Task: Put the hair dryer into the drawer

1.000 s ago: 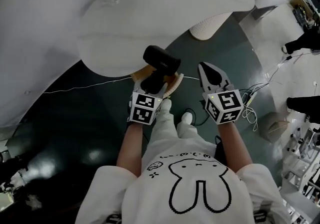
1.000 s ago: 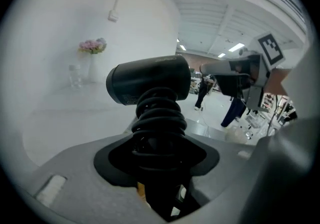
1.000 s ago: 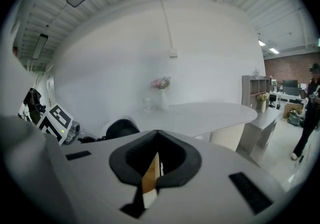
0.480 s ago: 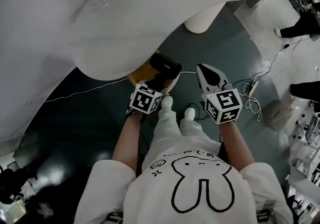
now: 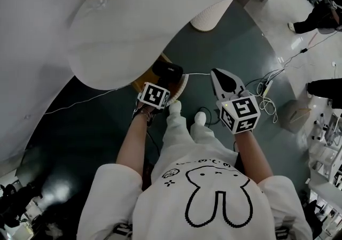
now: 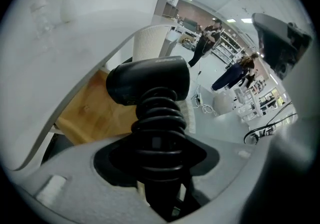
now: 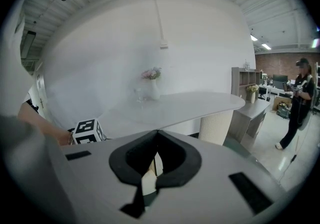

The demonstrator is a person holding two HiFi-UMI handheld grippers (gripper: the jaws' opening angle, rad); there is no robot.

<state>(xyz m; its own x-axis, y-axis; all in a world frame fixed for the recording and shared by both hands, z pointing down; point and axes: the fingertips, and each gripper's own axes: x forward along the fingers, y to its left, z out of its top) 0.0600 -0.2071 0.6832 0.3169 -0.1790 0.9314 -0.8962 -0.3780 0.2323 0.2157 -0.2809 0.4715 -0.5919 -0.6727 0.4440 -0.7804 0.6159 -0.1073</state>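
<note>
Left gripper (image 5: 162,83) clamped on the ribbed handle of the hair dryer (image 5: 166,69) - dropped and tipped nose-down since a second ago, now at frame centre, just over the open wooden drawer (image 5: 143,82) under the edge of the white table (image 5: 160,14). Right gripper (image 5: 224,81) right of centre, jaws together, empty. Probably close to release - a bit lower into the drawer first.

The hair dryer (image 6: 150,81) is matt black plastic with a ribbed, kinda rubbery-looking handle. The drawer (image 6: 95,113) is bare light wood inside, grain showing. The table (image 5: 160,14) top is smooth matt white, and the dark floor (image 5: 80,126) is glossy, lights bouncing off it.
</note>
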